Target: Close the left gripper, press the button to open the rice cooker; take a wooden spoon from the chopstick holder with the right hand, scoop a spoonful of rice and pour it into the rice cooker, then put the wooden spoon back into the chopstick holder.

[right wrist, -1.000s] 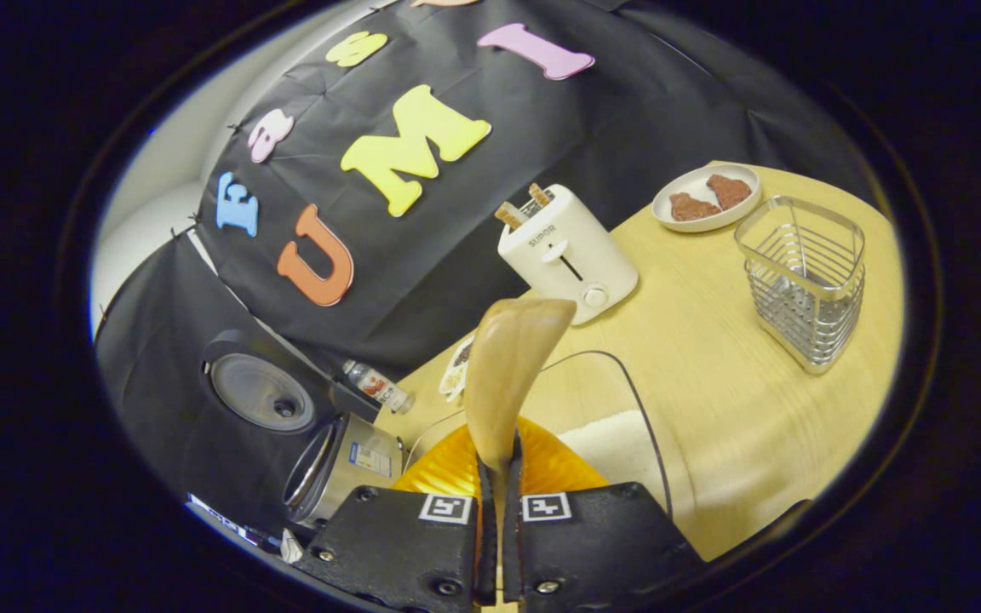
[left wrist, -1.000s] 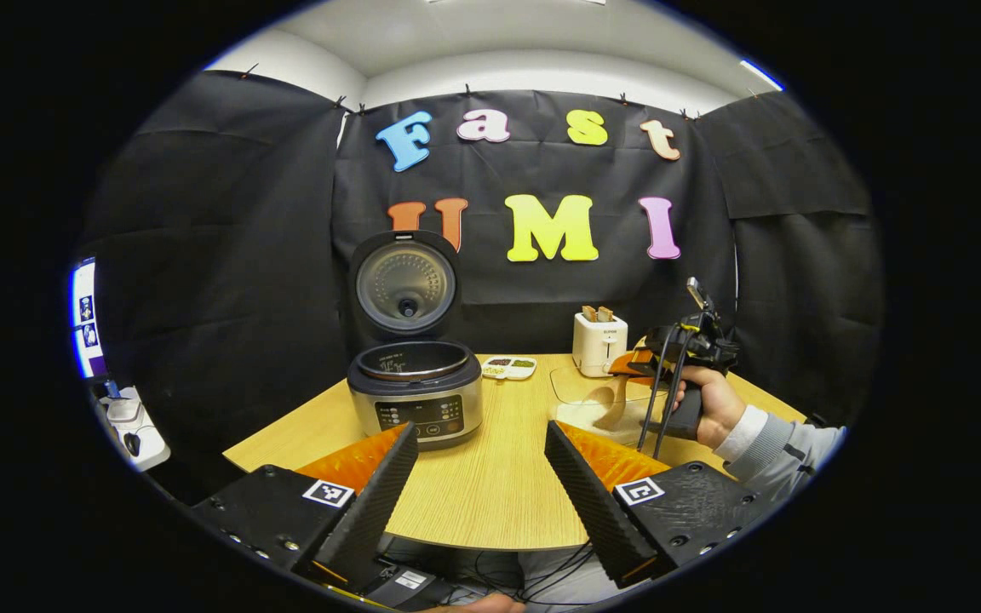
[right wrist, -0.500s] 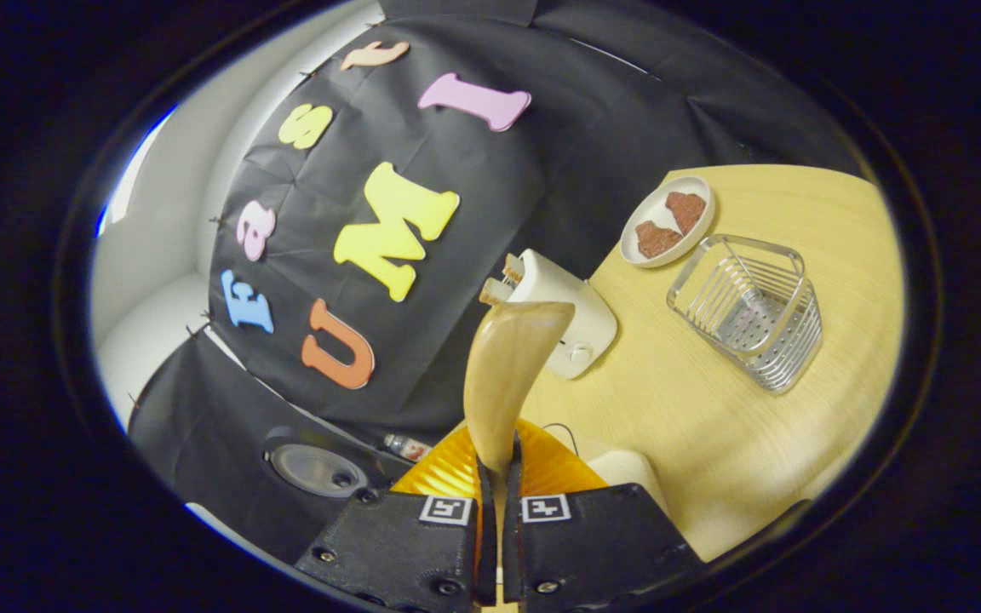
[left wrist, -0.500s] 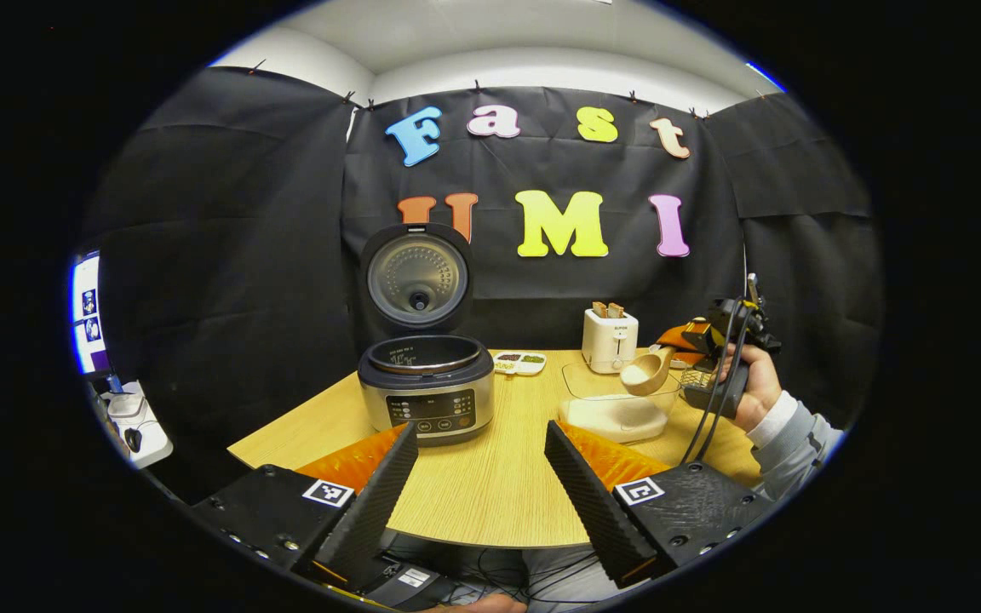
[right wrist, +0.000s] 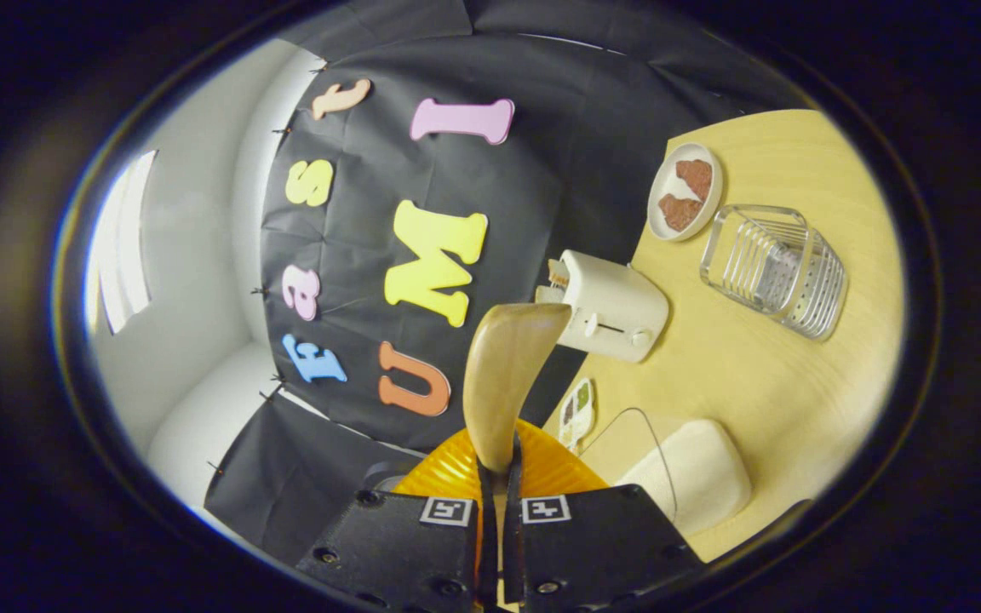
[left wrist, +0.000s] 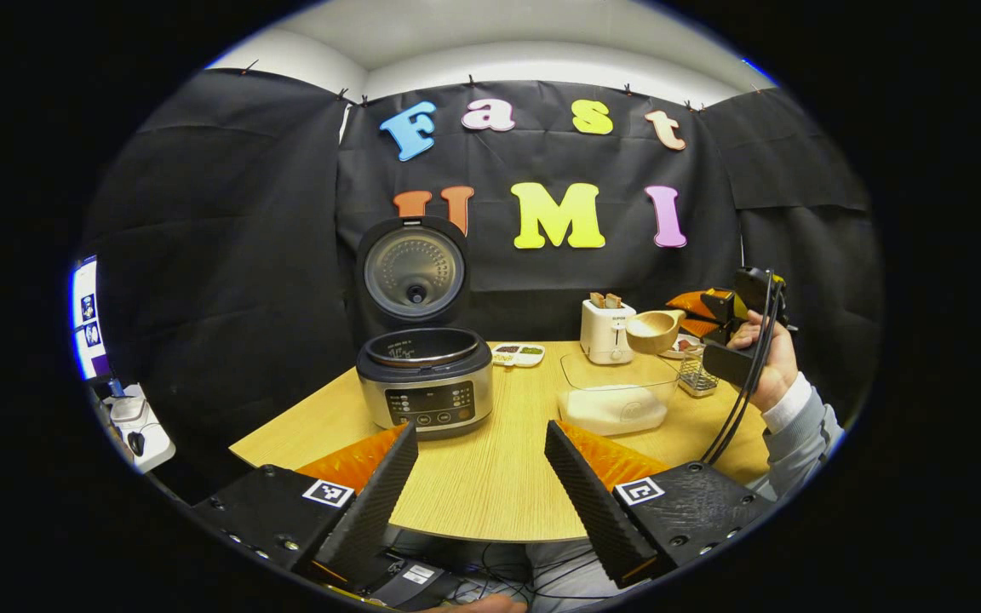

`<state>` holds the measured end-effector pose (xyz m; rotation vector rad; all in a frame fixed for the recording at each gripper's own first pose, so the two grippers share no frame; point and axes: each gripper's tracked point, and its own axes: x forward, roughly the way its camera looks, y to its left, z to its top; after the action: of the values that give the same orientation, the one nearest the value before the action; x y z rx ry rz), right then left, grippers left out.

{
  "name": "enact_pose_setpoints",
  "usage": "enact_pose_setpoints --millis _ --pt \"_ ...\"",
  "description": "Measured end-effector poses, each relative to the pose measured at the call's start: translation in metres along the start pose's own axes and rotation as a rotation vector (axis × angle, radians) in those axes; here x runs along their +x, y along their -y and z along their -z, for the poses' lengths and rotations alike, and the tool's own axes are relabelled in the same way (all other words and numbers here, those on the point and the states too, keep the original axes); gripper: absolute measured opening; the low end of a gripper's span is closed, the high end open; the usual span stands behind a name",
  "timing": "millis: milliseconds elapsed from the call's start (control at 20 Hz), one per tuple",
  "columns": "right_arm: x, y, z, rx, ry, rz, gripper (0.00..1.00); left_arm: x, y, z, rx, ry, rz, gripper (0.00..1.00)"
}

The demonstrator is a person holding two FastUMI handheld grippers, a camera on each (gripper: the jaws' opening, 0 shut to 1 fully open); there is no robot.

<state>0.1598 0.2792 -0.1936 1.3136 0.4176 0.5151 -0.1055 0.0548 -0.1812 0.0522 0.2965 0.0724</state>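
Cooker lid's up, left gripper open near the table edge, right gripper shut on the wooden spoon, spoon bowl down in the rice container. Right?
Not quite: the wooden spoon is not in the rice container. The left gripper view shows its bowl held in the air above the container's rim, by the toaster. The rest holds: rice cooker lid up, left gripper open, right gripper shut on the spoon.

Spoon [right wrist: 503,375] handle hidden between fingers; rice cooker [left wrist: 424,383] button labels too small; plate [left wrist: 683,346] food unclear.
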Motion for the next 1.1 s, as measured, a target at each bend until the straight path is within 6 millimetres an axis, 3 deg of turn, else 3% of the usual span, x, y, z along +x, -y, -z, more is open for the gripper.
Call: enact_pose_setpoints --millis 250,450,650,850,1100 --pt "0.012 -0.028 0.028 -0.001 -0.039 -0.003 0.08 -0.010 -0.022 -0.005 -0.007 0.005 -0.033 0.96" --pt "0.038 -0.049 0.054 -0.024 -0.058 0.005 0.07 -0.020 -0.043 -0.005 -0.024 0.002 -0.045 0.96" --pt "0.082 -0.064 0.085 -0.096 -0.120 0.051 0.08 -0.029 -0.065 -0.005 -0.025 0.025 -0.068 0.96" --pt "0.128 -0.082 0.113 -0.304 -0.150 0.094 0.08 -0.036 -0.078 -0.012 -0.028 0.091 -0.055 0.96" --pt "0.171 -0.106 0.159 -0.514 -0.174 0.103 0.08 -0.046 -0.082 -0.025 -0.030 0.176 -0.031 0.96"
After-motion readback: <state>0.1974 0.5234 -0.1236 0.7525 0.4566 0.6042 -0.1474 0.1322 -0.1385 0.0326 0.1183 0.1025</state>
